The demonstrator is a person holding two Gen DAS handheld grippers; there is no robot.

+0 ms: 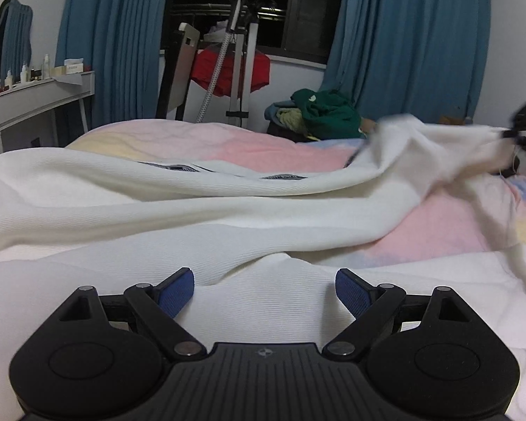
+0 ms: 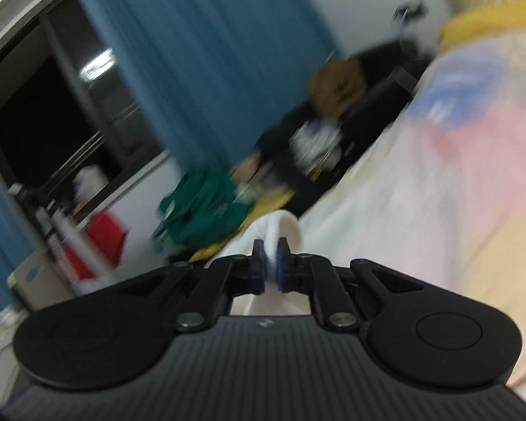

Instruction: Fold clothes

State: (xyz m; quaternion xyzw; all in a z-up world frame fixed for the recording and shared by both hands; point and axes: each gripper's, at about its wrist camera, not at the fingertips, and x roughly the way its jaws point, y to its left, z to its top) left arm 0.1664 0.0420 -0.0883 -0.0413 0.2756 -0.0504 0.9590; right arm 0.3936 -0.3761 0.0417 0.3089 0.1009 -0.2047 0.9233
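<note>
Your right fingers (image 2: 270, 263) were clenched on a pinch of the white ribbed knit garment (image 1: 193, 193), lifting that end off the pastel pink and yellow bed (image 1: 438, 224) at the far right. Your left fingers (image 1: 264, 293) stood released, low over the garment's near edge, gripping nothing. The garment still lay spread and rumpled across the bed; no fold looked finished, so nearly all the folding remained.
</note>
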